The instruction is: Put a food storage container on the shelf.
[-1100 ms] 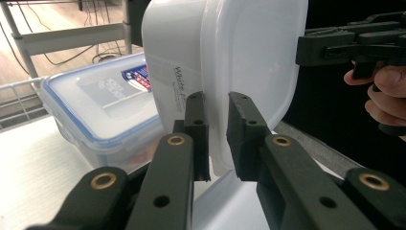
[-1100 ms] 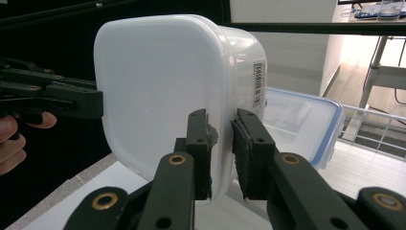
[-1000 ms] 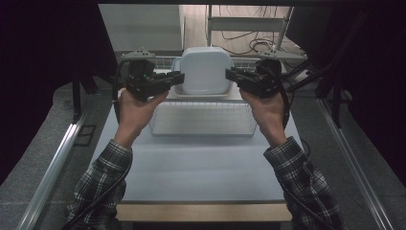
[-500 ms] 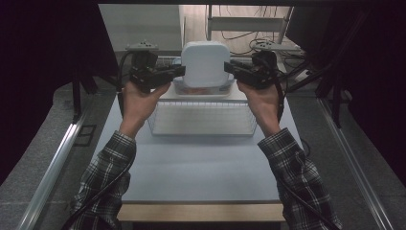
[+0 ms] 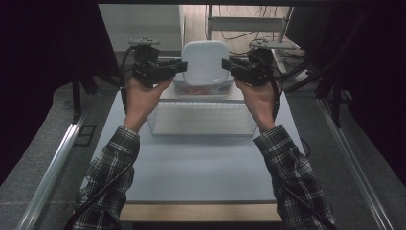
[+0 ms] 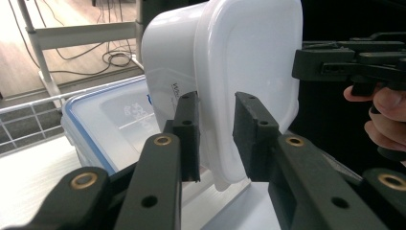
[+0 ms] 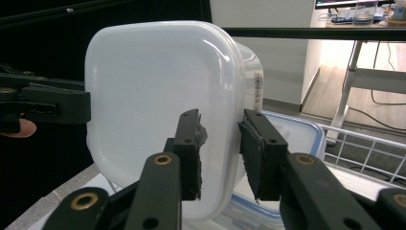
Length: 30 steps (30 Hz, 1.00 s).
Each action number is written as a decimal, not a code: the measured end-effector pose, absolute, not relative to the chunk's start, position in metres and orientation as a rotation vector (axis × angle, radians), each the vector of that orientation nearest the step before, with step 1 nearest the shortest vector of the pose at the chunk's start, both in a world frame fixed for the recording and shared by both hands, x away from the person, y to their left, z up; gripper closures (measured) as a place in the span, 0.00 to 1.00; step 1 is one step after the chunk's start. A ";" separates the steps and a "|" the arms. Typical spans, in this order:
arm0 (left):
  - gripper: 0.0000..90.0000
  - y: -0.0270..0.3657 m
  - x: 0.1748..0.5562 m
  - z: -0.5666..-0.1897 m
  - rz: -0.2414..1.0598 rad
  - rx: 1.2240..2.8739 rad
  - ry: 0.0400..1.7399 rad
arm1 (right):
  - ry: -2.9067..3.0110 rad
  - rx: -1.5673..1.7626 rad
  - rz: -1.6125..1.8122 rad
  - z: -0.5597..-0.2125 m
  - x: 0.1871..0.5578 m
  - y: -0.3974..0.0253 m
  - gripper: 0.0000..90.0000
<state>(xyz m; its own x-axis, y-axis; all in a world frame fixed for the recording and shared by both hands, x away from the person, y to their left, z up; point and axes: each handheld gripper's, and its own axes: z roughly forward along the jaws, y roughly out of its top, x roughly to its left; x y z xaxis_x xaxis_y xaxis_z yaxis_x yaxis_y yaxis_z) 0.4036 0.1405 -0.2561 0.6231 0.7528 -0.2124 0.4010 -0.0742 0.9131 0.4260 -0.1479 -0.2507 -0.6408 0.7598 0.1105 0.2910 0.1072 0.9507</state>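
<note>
Both tools clamp the white container's rim.

I see a pale bench with a wooden near edge, dark curtains on both sides and grey floor with a metal rail at left. Beyond it, a lit wooden floor carries loose cables and a white frame.
</note>
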 end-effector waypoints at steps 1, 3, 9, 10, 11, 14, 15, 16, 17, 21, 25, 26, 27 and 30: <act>0.79 0.140 0.404 -0.256 0.384 1.693 0.960 | 1.982 1.022 1.548 -0.251 0.427 -0.147 0.75; 0.79 0.139 0.406 -0.255 0.387 1.694 0.959 | 1.982 1.020 1.538 -0.250 0.428 -0.146 0.73; 0.75 0.137 0.410 -0.256 0.387 1.682 0.957 | 1.970 1.038 1.549 -0.249 0.433 -0.145 0.68; 0.74 0.137 0.411 -0.256 0.389 1.681 0.964 | 1.973 1.040 1.546 -0.249 0.434 -0.144 0.68; 0.74 0.136 0.412 -0.255 0.394 1.687 0.969 | 1.972 1.038 1.546 -0.249 0.435 -0.143 0.68; 0.74 0.136 0.416 -0.255 0.401 1.689 0.976 | 1.972 1.036 1.536 -0.249 0.436 -0.142 0.67; 0.73 0.135 0.417 -0.255 0.400 1.689 0.981 | 1.973 1.039 1.537 -0.249 0.437 -0.142 0.67; 0.73 0.136 0.418 -0.256 0.396 1.689 0.975 | 1.969 1.041 1.543 -0.249 0.437 -0.142 0.67; 0.73 0.136 0.419 -0.256 0.392 1.686 0.980 | 1.974 1.044 1.538 -0.249 0.438 -0.142 0.66; 0.72 0.135 0.423 -0.257 0.383 1.686 0.985 | 1.975 1.052 1.535 -0.249 0.441 -0.141 0.63; 0.70 0.136 0.425 -0.259 0.369 1.674 0.997 | 1.968 1.054 1.512 -0.250 0.443 -0.138 0.61; 0.70 0.136 0.426 -0.259 0.365 1.673 1.000 | 1.971 1.053 1.503 -0.251 0.444 -0.137 0.60; 0.69 0.137 0.426 -0.259 0.363 1.673 1.001 | 1.973 1.055 1.500 -0.252 0.445 -0.137 0.60; 0.68 0.138 0.428 -0.258 0.353 1.677 1.009 | 1.971 1.061 1.501 -0.252 0.447 -0.135 0.59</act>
